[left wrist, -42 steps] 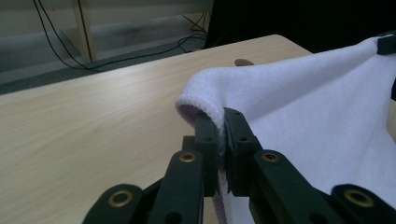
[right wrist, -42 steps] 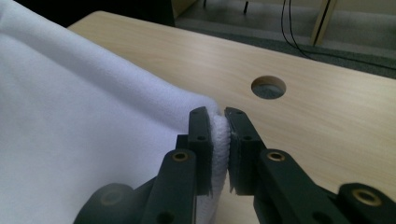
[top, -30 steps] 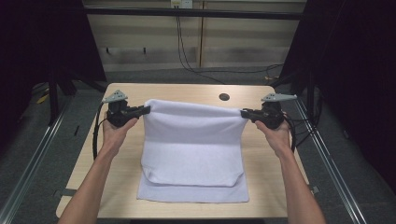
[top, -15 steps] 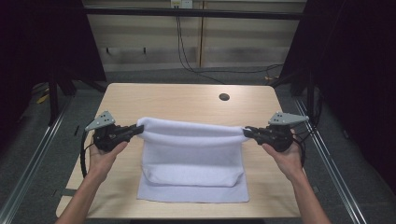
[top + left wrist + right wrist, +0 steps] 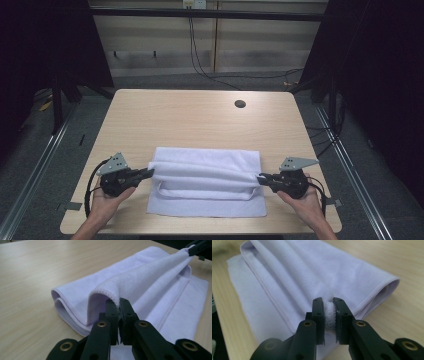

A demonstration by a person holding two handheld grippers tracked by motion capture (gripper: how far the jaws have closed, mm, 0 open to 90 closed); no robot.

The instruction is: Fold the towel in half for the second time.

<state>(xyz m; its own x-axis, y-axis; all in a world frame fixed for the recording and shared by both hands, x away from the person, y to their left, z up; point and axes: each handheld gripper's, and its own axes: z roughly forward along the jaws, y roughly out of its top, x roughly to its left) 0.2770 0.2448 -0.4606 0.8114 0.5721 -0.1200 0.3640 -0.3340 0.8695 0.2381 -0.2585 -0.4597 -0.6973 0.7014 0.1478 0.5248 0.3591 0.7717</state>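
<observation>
A white towel (image 5: 207, 197) lies on the wooden table (image 5: 190, 120) near its front edge, folded over on itself. My left gripper (image 5: 150, 173) is shut on the left corner of the towel's upper layer, and my right gripper (image 5: 260, 178) is shut on the right corner. That edge stretches between them just above the lower layers. In the left gripper view the jaws (image 5: 119, 302) pinch the hemmed corner of the towel (image 5: 150, 277), with the other gripper (image 5: 197, 247) at the far corner. In the right gripper view the jaws (image 5: 328, 302) squeeze a thick wad of towel (image 5: 299, 272).
A dark round hole (image 5: 240, 104) sits in the table's far right part. Bare wood stretches beyond the towel. Metal rails (image 5: 45, 165) run along the floor on both sides, and cables (image 5: 200, 60) hang behind the table.
Both grippers have come toward the person and lower, pulling the towel's held edge from the table's middle over the lower layers to near the front edge.
</observation>
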